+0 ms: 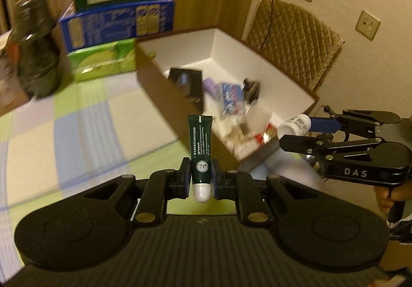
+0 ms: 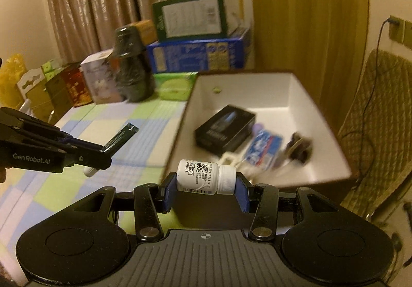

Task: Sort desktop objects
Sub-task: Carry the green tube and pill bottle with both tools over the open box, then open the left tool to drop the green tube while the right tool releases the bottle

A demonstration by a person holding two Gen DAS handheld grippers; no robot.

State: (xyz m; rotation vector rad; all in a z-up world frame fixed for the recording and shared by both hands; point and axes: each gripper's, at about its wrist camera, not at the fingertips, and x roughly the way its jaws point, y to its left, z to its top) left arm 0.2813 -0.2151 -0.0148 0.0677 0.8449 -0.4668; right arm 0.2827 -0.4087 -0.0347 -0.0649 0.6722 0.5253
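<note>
My left gripper [image 1: 201, 181] is shut on a dark green tube [image 1: 200, 148] with a white cap, held above the checked tablecloth just left of the box. It also shows in the right wrist view [image 2: 103, 155] with the tube [image 2: 121, 137]. My right gripper [image 2: 206, 186] is shut on a white pill bottle [image 2: 206, 180] lying crosswise, near the box's front edge; the bottle also shows in the left wrist view [image 1: 294, 126]. The open brown box [image 2: 296, 86] with a white inside holds a black carton [image 2: 225, 128], a blue-and-white packet [image 2: 262, 148] and other small items.
Stacked cartons stand at the back: green [image 2: 189, 15], blue [image 2: 198, 55] and lime [image 2: 173, 86]. A dark wrapped bottle shape [image 2: 131, 68] and small boxes [image 2: 64, 88] stand left of them. A quilted chair [image 1: 296, 37] is behind the box.
</note>
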